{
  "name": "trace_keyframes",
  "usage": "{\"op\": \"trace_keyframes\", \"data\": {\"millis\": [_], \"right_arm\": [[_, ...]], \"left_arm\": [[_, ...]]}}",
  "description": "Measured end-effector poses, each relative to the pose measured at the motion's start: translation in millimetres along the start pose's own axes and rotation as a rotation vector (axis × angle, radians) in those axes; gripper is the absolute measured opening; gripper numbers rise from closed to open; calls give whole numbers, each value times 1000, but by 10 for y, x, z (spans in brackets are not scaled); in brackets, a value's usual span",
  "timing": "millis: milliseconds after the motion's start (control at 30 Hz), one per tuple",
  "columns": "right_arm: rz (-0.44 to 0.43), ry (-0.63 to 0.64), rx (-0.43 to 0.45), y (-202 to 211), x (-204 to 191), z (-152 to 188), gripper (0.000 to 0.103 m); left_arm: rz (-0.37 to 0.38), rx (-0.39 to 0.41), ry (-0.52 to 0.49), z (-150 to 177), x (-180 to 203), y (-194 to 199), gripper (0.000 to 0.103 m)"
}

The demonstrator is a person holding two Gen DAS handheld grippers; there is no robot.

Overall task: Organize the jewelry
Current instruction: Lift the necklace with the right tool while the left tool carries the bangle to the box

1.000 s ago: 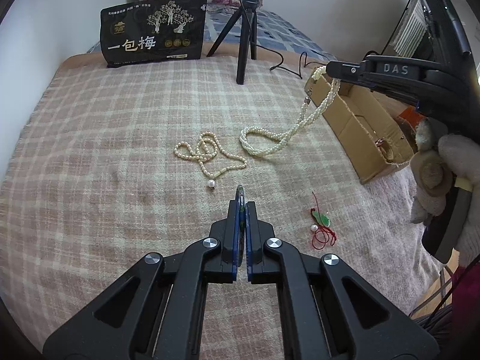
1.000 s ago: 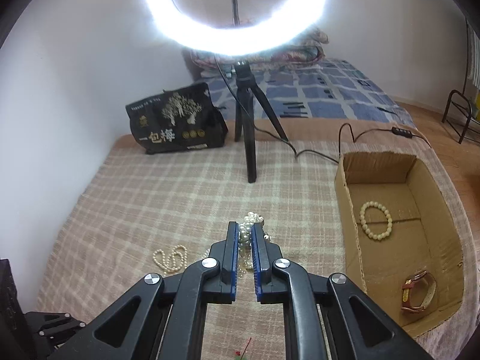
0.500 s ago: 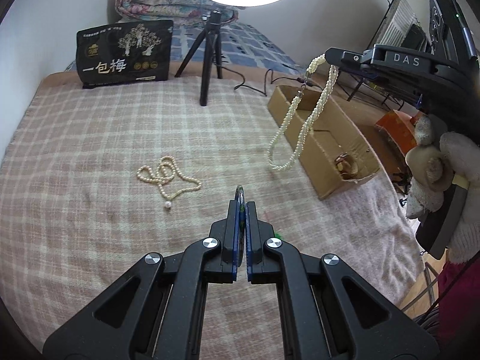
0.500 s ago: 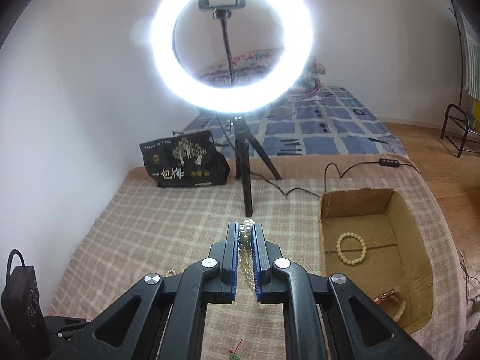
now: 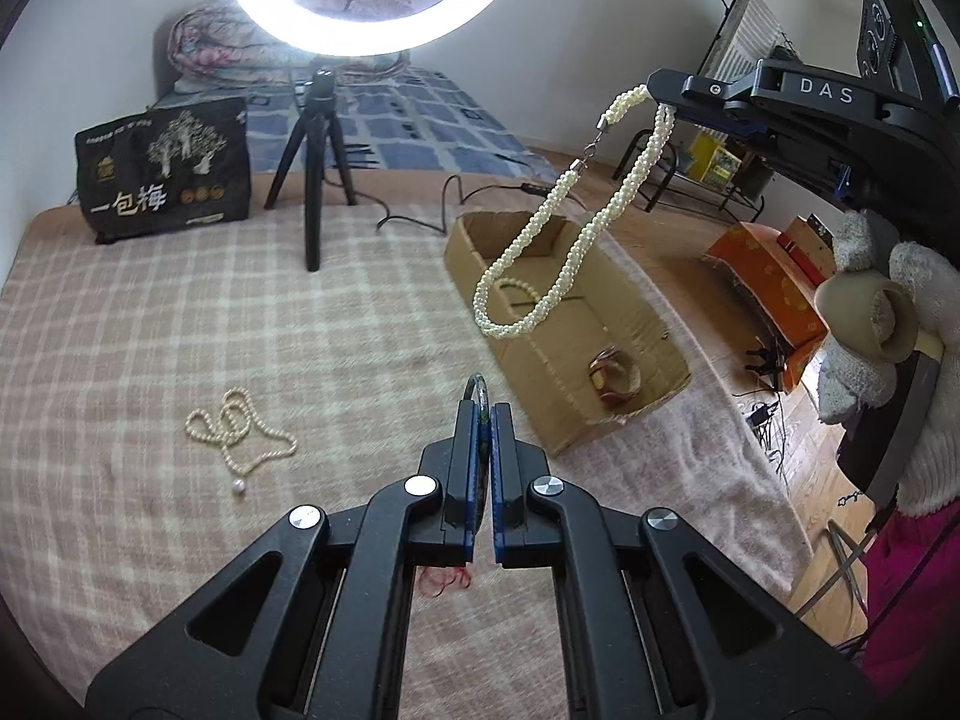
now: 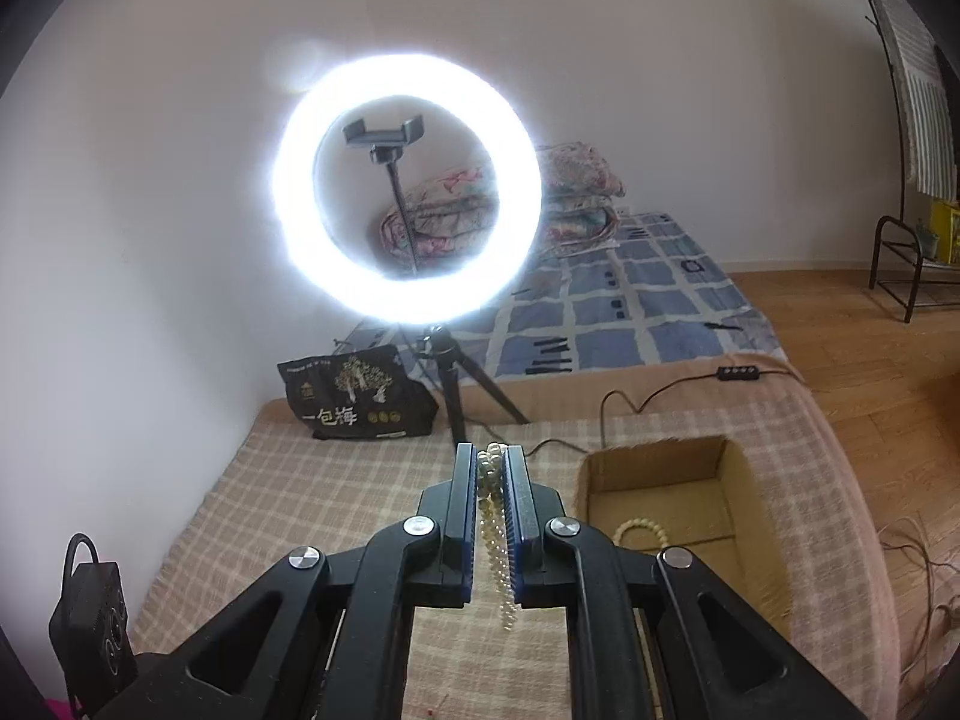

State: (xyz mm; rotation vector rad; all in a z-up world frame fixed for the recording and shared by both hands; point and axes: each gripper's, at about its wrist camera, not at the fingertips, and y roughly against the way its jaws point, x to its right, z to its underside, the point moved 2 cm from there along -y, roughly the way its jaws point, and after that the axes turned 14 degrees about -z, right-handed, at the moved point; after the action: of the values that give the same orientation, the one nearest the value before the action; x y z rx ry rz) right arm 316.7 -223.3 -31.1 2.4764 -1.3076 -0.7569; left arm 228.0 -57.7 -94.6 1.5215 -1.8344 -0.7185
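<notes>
Pearl-white twisted bead rope necklace (image 5: 570,222) is dangling as a long loop from the right gripper (image 5: 651,90), whose jaws are pinching its top end. Its low end is hanging over the near wall of the open brown cardboard box (image 5: 654,324), so the box is lying below and slightly beyond it. Nearer the box's front corner, the left gripper (image 5: 483,414) is clamping a thin green bangle (image 5: 478,387) edge-on. Loose on the checked blanket (image 5: 180,312), a thin cream pearl strand (image 5: 237,435) is waiting.

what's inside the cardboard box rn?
Inside the brown cardboard box: a cream bead bracelet and a brown strap watch. Its near wall hides some floor.
</notes>
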Motion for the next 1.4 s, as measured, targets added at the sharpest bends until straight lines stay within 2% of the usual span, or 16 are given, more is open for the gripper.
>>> {"op": "trace_keyframes", "data": {"millis": [300,600,933,1400], "right_arm": [[114,24,-55,118,456,-285,6],[218,12,-104,47,1026,-365,6],[246,-16,-131,-176,1446,-344,6],[215,-48,-158,-409,1649,-252,6]], "left_arm": [[45,10,-21,-303,393,-197,1],[85,0,-58,-484,876,-494,1],[87,-38,-85,-455,1170,-817,1],[45,-34,-152,-367,1310,-997,1]]}}
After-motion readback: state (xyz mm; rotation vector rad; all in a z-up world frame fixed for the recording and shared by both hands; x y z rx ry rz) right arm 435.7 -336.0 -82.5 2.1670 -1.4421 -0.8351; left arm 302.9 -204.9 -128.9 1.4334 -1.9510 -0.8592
